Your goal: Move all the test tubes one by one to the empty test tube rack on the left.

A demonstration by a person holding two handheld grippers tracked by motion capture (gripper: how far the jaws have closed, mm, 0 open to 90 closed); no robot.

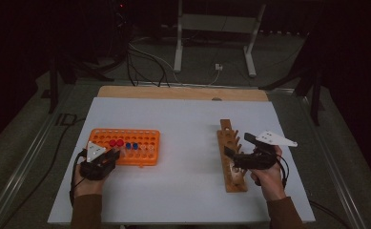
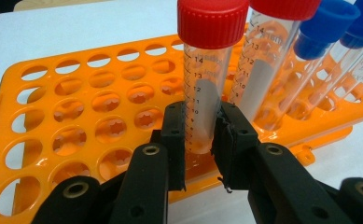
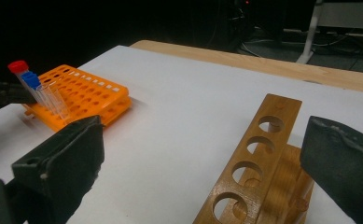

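In the left gripper view, lower centre, my left gripper (image 2: 201, 135) had its jaws clamped on the lower body of the nearest red-capped tube (image 2: 206, 79), which stood in a front hole of the orange rack (image 2: 39, 107). The tube's long axis ran close to upright, cap up toward the top of the frame, rounded end down in the hole. I judged the main risk to be a crooked lift: pulled at a slant, the tube could bind in its hole and drag the light rack off the white table (image 1: 188, 119), or knock the second red-capped tube (image 2: 268, 60) just behind it (the blue-capped ones (image 2: 328, 42) leaned further right). The grip sat low, so the capped top might also swing.

Farther off, at the right of the high view, my right gripper (image 1: 240, 147) hovered with jaws wide apart, holding nothing, over the wooden rack (image 1: 231, 157), whose holes stood empty.
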